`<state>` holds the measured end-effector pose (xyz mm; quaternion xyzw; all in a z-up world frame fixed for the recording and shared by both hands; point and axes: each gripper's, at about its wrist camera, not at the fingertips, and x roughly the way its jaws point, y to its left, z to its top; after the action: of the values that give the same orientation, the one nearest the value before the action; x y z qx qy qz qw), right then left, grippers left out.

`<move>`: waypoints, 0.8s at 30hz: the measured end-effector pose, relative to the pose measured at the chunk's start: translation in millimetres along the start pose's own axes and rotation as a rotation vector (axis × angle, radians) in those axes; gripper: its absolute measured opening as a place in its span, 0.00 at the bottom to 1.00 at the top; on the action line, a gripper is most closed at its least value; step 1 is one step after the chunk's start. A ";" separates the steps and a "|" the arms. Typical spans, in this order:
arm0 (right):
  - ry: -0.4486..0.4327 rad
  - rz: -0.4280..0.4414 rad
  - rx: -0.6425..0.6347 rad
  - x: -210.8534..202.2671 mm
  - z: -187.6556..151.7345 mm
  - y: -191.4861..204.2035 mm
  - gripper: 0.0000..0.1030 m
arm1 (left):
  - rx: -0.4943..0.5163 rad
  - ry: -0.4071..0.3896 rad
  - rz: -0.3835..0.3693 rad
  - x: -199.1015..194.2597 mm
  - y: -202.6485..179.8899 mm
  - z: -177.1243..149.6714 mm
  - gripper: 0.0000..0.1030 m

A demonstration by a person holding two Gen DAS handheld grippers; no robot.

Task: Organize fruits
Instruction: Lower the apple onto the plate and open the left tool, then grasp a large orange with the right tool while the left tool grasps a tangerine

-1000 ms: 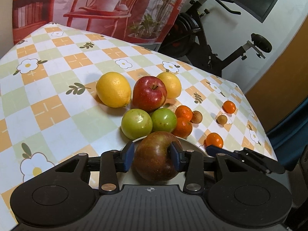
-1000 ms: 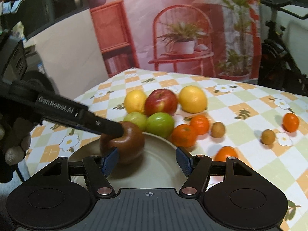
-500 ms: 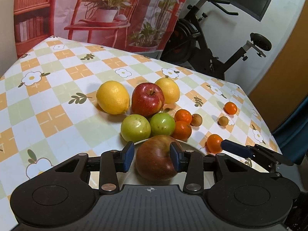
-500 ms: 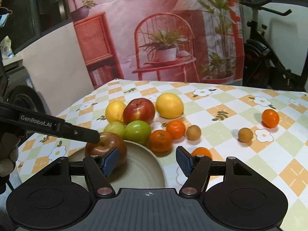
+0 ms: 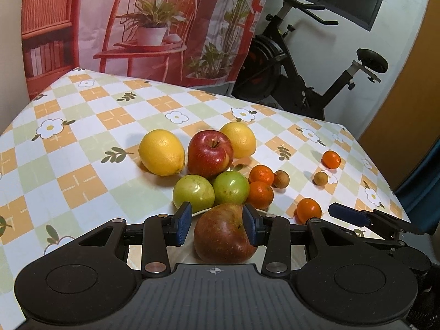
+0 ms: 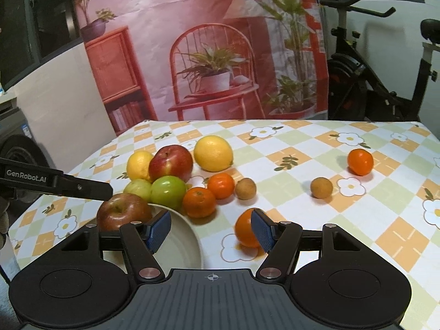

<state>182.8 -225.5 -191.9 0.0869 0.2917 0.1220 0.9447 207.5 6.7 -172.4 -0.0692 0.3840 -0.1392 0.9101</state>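
Fruits lie grouped on the checked tablecloth [image 6: 288, 192]; the account runs from the left of the right wrist view to the right. At far left the left gripper [image 5: 216, 224] brackets a dull red-brown apple [image 5: 224, 233] that sits at the left edge of a cream plate [image 6: 181, 247]. Its blue pads stand apart: a gap shows at the left pad, while the right pad lies at or against the apple's skin. The grip therefore appears loosened, and I judge the apple to be resting on the plate, not carried.

Behind the plate, two green apples [image 6: 167, 192] sit side by side against its rim, backed by a lemon [image 6: 139, 165], a glossy red apple [image 6: 172, 162] and a second, larger lemon [image 6: 213, 152]. This tight cluster suggests sorting by kind, large fruit at the back.

Next come two mandarins [image 6: 199, 202], touching each other, with a small brown round fruit [image 6: 245, 189], possibly a longan, just beside them.

The right gripper [image 6: 211, 231] is held low over the plate's right rim, its fingers wide apart and empty. A lone mandarin [image 6: 246, 232] lies just inside its right pad, not clasped; this looks like the next candidate for collection.

Farther right, well apart from the cluster, lie a second brown fruit [image 6: 321, 187] and one more mandarin [image 6: 360, 161]. These strays presumably remain to be gathered.
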 end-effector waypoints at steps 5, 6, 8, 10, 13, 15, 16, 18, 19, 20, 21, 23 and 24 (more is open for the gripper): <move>-0.011 -0.019 0.015 -2.0 -1.7 -7.4 0.60 | 0.014 -0.008 0.009 -2.0 -3.1 0.2 0.42; -0.013 -0.023 0.017 -2.4 -2.4 -9.3 0.60 | 0.015 -0.009 0.011 -2.3 -3.6 0.3 0.42; -0.015 -0.033 0.014 -2.2 -3.4 -12.3 0.60 | 0.019 -0.012 0.016 -2.6 -5.0 0.4 0.42; -0.018 -0.042 0.005 -2.0 -5.1 -14.7 0.60 | 0.025 -0.012 0.020 -2.6 -7.0 0.4 0.42; -0.026 -0.053 -0.026 -0.8 -7.6 -16.9 0.58 | 0.042 -0.011 0.024 -2.2 -11.1 -0.1 0.42; -0.034 -0.061 -0.061 1.2 -9.1 -18.7 0.57 | 0.051 -0.011 0.027 -2.0 -13.6 -0.5 0.42; -0.038 -0.063 -0.074 2.7 -9.8 -20.2 0.56 | 0.056 -0.011 0.030 -2.0 -14.4 -0.7 0.42; -0.051 -0.047 -0.066 5.7 -9.1 -25.9 0.54 | 0.066 -0.014 0.038 -1.9 -17.5 -0.5 0.42; -0.057 -0.050 -0.066 6.7 -8.8 -28.5 0.53 | 0.071 -0.017 0.043 -2.0 -18.8 -0.3 0.42; -0.061 -0.053 -0.068 8.3 -8.4 -30.9 0.53 | 0.075 -0.021 0.046 -2.2 -20.1 -0.1 0.42; -0.065 -0.050 -0.069 10.2 -7.6 -33.3 0.53 | 0.079 -0.024 0.049 -2.5 -21.2 0.3 0.42; -0.066 -0.046 -0.075 13.1 -5.9 -34.8 0.53 | 0.084 -0.028 0.052 -3.1 -23.0 0.8 0.42; -0.067 -0.038 -0.082 14.0 -4.6 -34.5 0.52 | 0.087 -0.030 0.054 -3.0 -23.7 1.2 0.42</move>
<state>197.5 -254.1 -211.3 0.0467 0.2562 0.1127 0.9589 201.6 -14.8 -164.0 -0.0215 0.3656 -0.1302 0.9214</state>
